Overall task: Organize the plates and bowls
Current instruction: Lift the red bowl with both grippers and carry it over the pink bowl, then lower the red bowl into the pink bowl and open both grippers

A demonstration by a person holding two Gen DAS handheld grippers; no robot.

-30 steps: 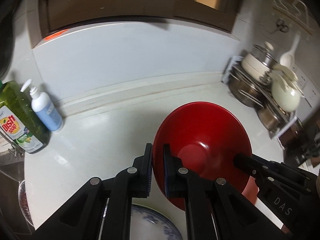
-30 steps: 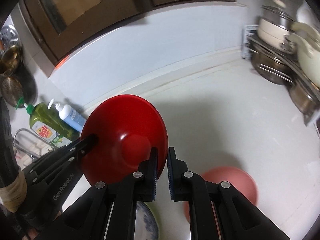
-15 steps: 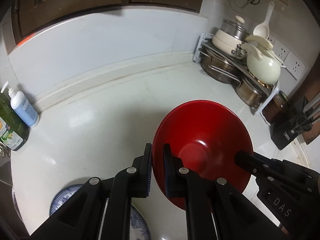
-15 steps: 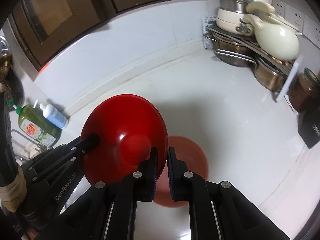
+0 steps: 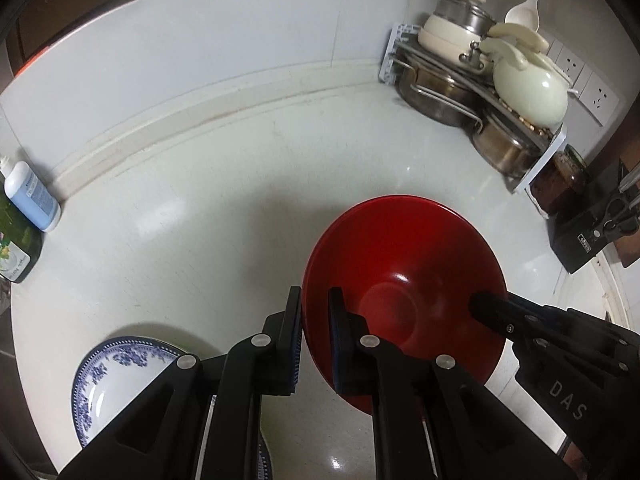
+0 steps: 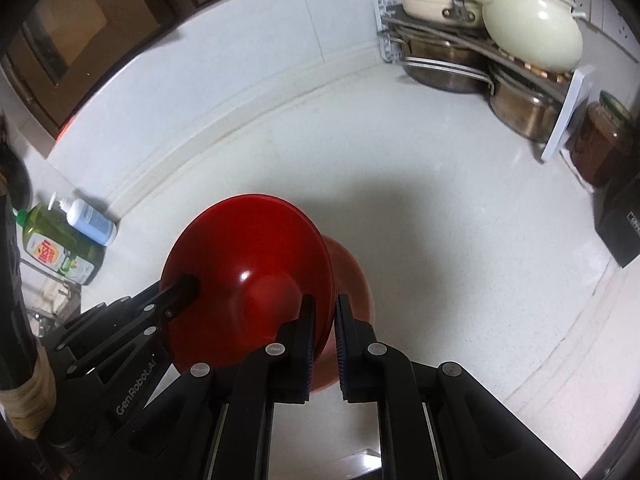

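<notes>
Right wrist view, "dish soap" bottle (image 6: 60, 254), "GenRobot.AI" left tongs (image 6: 188, 284)

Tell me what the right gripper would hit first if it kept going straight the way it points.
Probably the second red bowl on the counter, which shows just beyond the right gripper and the red bowl it clamps. Depth is unclear, so it might land on bare counter beside that bowl.

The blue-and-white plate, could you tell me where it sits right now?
In the left wrist view, the blue-and-white plate lies on the white counter at lower left, beside the held red bowl.
</notes>
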